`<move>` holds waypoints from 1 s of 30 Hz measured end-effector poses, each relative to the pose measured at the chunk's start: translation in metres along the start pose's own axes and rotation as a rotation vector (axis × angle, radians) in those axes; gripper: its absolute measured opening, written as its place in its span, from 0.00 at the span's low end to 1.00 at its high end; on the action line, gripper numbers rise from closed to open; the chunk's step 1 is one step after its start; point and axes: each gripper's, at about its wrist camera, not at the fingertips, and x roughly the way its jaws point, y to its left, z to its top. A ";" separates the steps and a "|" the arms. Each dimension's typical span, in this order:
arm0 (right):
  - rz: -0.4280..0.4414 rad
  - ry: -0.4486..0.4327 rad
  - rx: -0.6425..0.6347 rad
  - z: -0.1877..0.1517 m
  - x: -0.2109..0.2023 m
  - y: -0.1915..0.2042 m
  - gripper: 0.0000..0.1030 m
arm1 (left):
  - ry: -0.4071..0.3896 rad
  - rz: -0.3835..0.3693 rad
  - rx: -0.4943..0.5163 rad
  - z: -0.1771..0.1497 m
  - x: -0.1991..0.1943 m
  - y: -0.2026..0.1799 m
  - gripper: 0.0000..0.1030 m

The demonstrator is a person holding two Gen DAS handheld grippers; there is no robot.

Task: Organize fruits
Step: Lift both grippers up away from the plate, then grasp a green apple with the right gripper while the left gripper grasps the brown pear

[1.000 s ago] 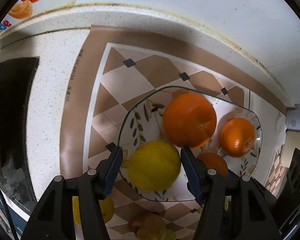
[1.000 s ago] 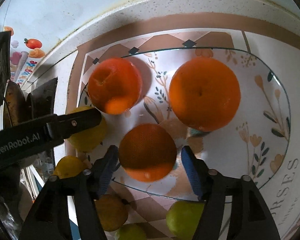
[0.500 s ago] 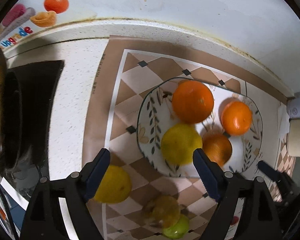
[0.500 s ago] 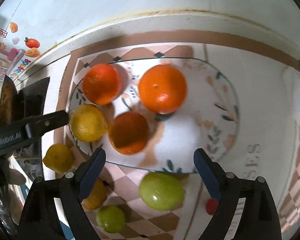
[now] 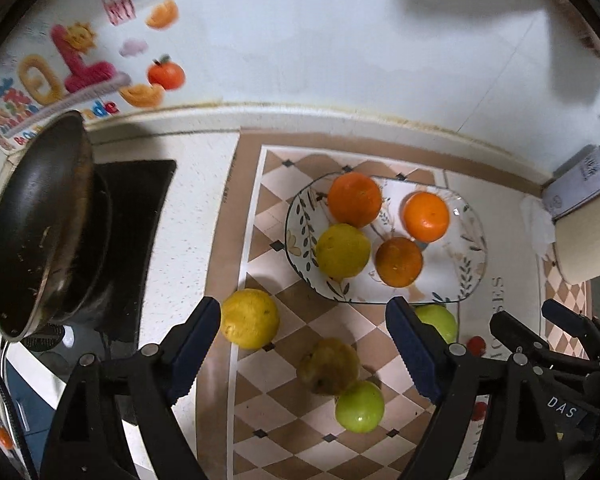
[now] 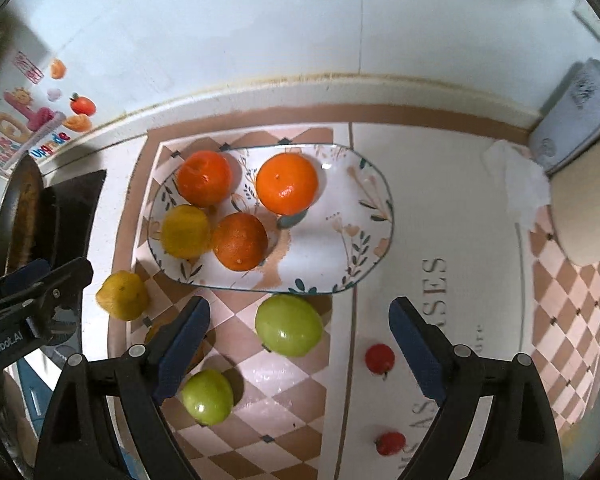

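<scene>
A floral oval plate [image 5: 460,268] [image 6: 340,216] holds three oranges [image 5: 354,199] [image 6: 287,184] and a yellow lemon [image 5: 342,250] [image 6: 186,232]. My left gripper [image 5: 303,308] hangs high above the mat, open and empty. My right gripper [image 6: 299,306] is open too, with nothing between its pads. On the mat below lie a second lemon [image 5: 250,319] [image 6: 122,296], a brownish-yellow fruit [image 5: 328,366], two green apples [image 6: 288,325] [image 6: 207,397] and two small red tomatoes [image 6: 379,359].
A dark pan [image 5: 40,232] sits on a black stove at the left. A grey tin [image 5: 584,180] and a pale paper roll [image 5: 588,240] stand at the right, against the white wall. The checkered mat [image 5: 284,208] covers the counter's middle.
Both grippers have risen and drawn back from the plate. Their jaws, close around the lemon and the dark orange before, have spread wide. Both fruits stay on the plate.
</scene>
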 end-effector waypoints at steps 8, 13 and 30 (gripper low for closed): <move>-0.016 -0.095 -0.010 -0.032 -0.056 0.009 0.90 | -0.123 0.010 0.022 -0.028 -0.053 0.004 0.82; -0.024 -0.154 -0.014 -0.052 -0.088 0.013 0.90 | -0.201 0.020 0.043 -0.048 -0.083 0.004 0.82; -0.006 -0.252 -0.002 -0.097 -0.134 0.022 0.90 | -0.234 0.001 0.037 -0.080 -0.105 0.010 0.88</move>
